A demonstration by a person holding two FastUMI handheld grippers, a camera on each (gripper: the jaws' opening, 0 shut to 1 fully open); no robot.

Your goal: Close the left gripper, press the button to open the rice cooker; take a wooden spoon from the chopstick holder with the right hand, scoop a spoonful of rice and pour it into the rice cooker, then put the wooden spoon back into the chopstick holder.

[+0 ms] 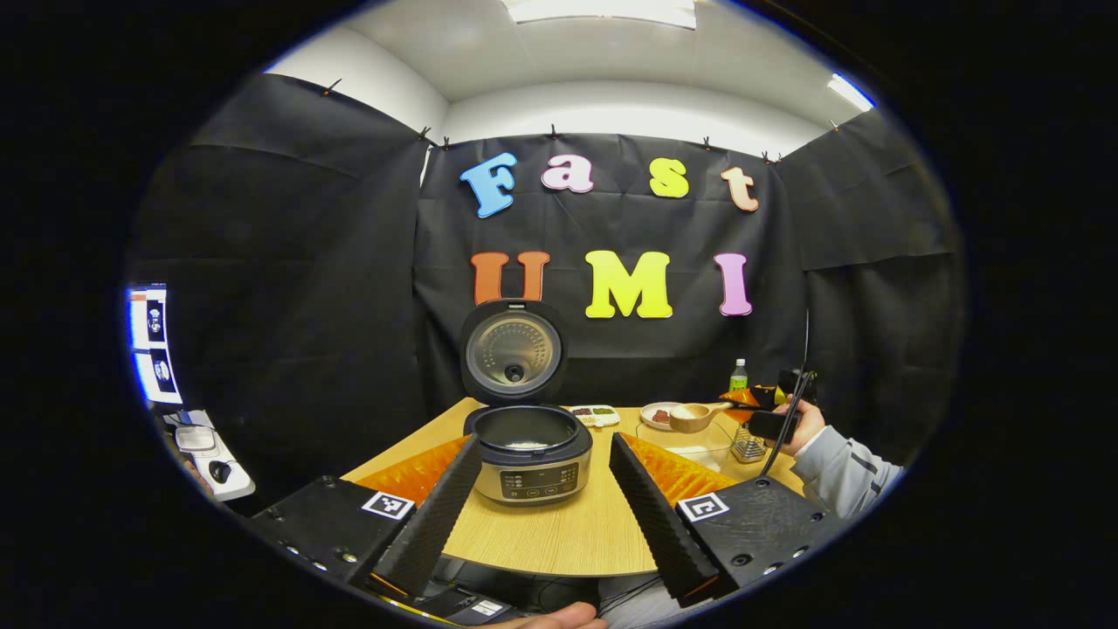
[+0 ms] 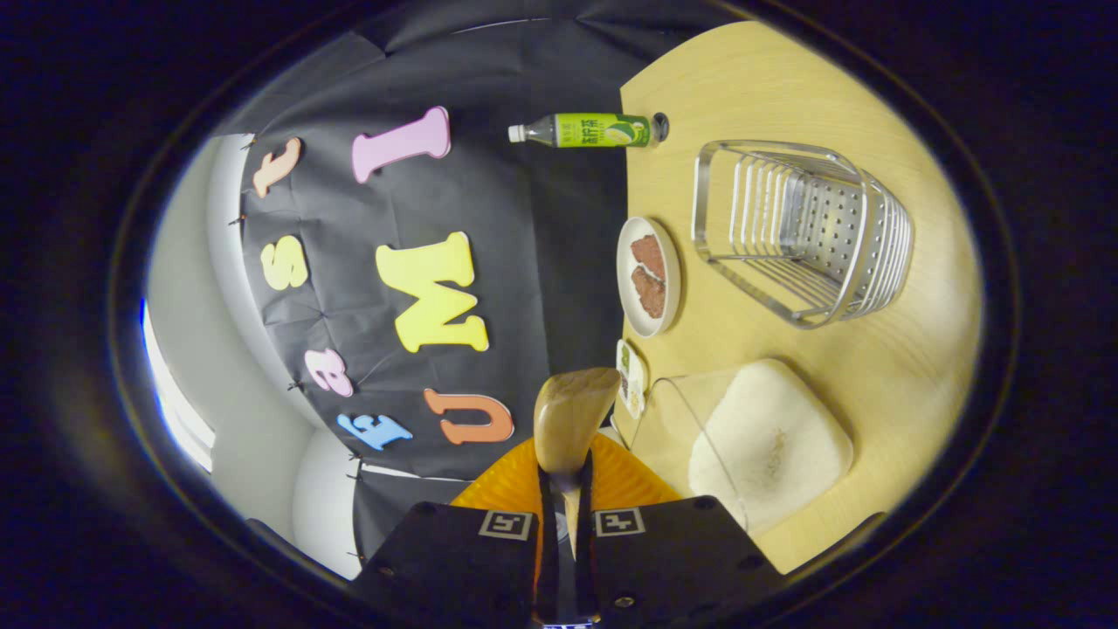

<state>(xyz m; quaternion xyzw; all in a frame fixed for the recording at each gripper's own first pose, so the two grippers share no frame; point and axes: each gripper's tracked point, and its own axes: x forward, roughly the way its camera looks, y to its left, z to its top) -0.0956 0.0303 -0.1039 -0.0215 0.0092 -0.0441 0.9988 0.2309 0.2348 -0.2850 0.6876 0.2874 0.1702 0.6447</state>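
The rice cooker point(image 1: 534, 467) stands on the wooden table with its lid point(image 1: 514, 349) raised, and a little white rice lies in the pot. My left gripper point(image 1: 543, 445) is open, its fingers spread either side of the cooker and short of it. My right gripper point(image 2: 563, 479) is shut on the wooden spoon point(image 2: 574, 418). From the left gripper view, the right gripper point(image 1: 769, 411) holds the spoon point(image 1: 694, 417) level above the clear rice container point(image 1: 699, 450). White rice fills the clear rice container point(image 2: 769, 441). The metal chopstick holder point(image 2: 799, 231) stands close behind it.
A plate point(image 2: 651, 275) with brown food, a small divided dish point(image 2: 631, 376) and a green bottle point(image 2: 590, 129) sit by the black wall. A hand in a grey sleeve point(image 1: 843, 472) holds the right gripper. Screens point(image 1: 153, 345) and a white device sit far left.
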